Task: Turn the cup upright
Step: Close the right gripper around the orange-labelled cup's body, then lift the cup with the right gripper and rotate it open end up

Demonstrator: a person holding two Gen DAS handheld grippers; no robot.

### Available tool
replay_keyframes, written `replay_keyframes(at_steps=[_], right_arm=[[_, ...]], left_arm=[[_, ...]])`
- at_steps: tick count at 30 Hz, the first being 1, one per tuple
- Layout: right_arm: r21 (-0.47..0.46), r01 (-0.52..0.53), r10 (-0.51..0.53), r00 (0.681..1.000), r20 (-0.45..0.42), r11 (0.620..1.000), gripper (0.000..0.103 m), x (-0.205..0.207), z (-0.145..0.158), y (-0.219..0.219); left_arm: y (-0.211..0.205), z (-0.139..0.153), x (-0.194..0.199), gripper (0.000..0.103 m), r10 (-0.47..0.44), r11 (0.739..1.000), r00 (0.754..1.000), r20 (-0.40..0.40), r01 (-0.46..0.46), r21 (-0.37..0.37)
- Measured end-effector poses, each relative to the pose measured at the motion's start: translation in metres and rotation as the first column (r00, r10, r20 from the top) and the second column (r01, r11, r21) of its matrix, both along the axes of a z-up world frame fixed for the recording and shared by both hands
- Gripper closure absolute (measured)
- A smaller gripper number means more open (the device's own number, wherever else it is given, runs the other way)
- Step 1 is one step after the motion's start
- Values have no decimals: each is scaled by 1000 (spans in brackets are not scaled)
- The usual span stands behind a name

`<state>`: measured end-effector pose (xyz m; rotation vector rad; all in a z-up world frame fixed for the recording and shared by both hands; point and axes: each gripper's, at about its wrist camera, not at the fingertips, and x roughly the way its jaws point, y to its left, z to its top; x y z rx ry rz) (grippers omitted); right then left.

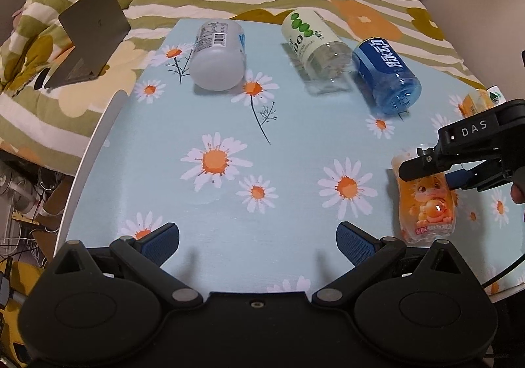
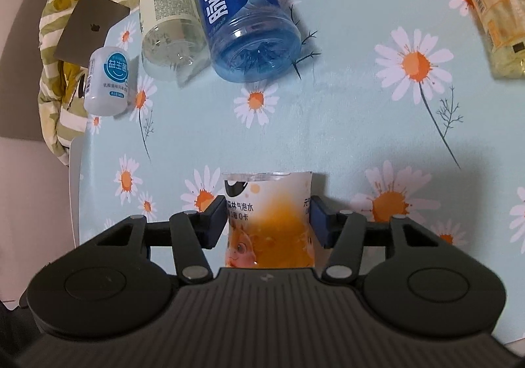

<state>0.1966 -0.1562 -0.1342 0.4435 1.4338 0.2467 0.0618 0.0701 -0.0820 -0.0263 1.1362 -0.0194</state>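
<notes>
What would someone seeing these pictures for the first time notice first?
Most likely the orange cup with the cartoon label, clamped between the right gripper fingers at the table's near right side. Next, the blue cup lying on its side at the far edge of the daisy-print table, beside a clear cup and a white cup. The left gripper hovers open over bare tablecloth.

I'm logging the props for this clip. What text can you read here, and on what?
"DAS": right gripper.
"脉动": blue cup.
"益生菌": white cup; smaller lines unreadable.
"气泡水", "0卡": orange cup held by the right gripper.
Green-dotted cup: print blurred.
Yellow cup: too blurred.
Laptop: apple logo only.
</notes>
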Motion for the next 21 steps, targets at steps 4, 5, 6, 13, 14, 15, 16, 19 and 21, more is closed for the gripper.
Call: replay_keyframes(at_steps=[4, 5, 6, 13, 14, 15, 16, 19, 21], right_arm=[[-5, -9, 9, 1000, 6, 1000, 37, 0, 0, 0], [-6, -12, 12, 1000, 9, 1000, 38, 0, 0, 1], [-9, -14, 15, 1000, 12, 1000, 38, 0, 0, 1], [-4, -1, 1, 1000, 29, 1000, 39, -5, 8, 1], [1, 8, -8, 999, 39, 1000, 39, -7, 12, 0], [6, 20, -20, 998, 55, 1000, 39, -9, 17, -2], [11, 35, -35, 996, 81, 999, 38, -12, 23, -3], [11, 113, -112, 966, 234, 994, 37, -31, 44, -6], [7, 159, -151, 924, 352, 987, 37, -46, 51, -4]], left_arm=[[3, 0, 1, 0, 0, 1000, 1000, 2, 0, 2], [3, 1, 1, 0, 1, 1000, 1000, 2, -1, 2], [4, 1, 1, 0, 1, 1000, 1000, 4, -1, 2], [9, 6, 1, 0, 2, 1000, 1000, 14, -3, 11], [10, 8, 1, 0, 2, 1000, 1000, 17, -2, 11], [10, 9, 1, 0, 0, 1000, 1000, 21, -1, 12], [10, 10, 0, 0, -2, 1000, 1000, 25, 1, 12], [9, 13, -1, 0, -10, 1000, 999, 38, 10, 14], [9, 13, -2, 0, -16, 1000, 999, 45, 15, 14]])
